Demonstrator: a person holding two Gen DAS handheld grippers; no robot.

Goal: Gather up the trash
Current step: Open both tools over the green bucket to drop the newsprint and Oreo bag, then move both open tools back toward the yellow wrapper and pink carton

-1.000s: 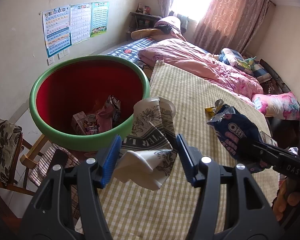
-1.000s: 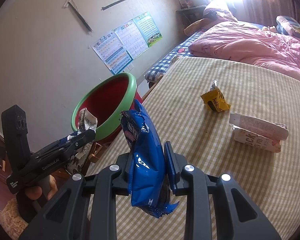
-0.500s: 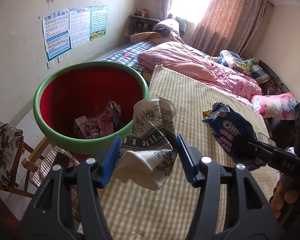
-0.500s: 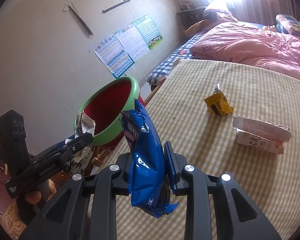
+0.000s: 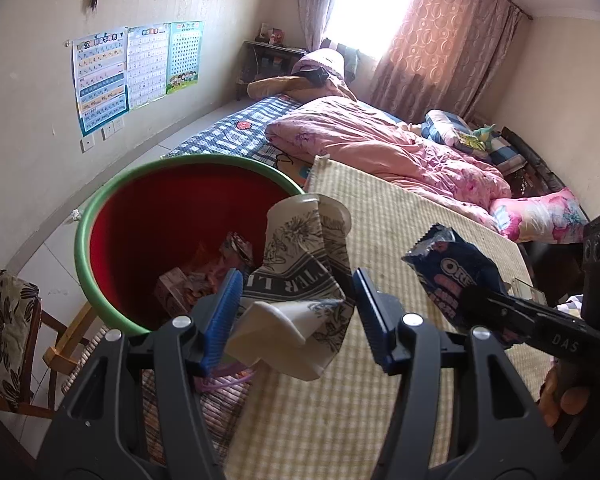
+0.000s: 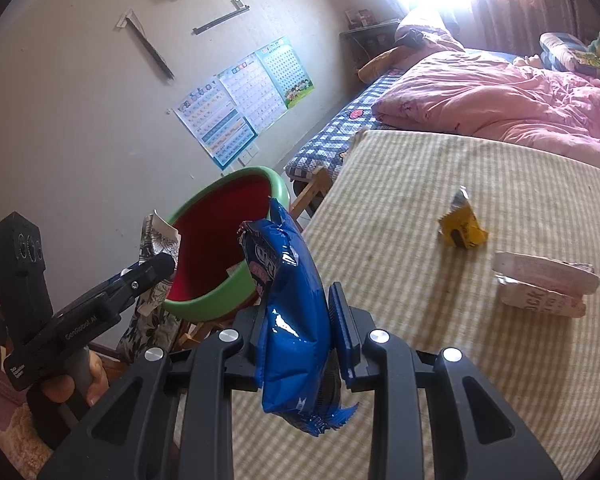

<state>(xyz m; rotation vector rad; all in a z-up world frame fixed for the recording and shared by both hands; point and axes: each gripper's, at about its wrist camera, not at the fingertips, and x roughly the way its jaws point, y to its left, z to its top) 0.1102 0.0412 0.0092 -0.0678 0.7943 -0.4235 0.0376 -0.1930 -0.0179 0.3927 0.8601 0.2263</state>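
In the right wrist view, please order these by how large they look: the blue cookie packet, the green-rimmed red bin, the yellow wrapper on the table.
1. Blue cookie packet, though it is nearest the camera, so its true size against the bin is unsure.
2. Green-rimmed red bin.
3. Yellow wrapper, clearly the smallest.

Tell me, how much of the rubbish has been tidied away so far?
Some wrappers already lie in the red bin. In hand: the left gripper holds a crumpled paper cup, the right gripper a blue cookie packet, neither dropped in yet. Left on the table: a yellow wrapper and a pale box.
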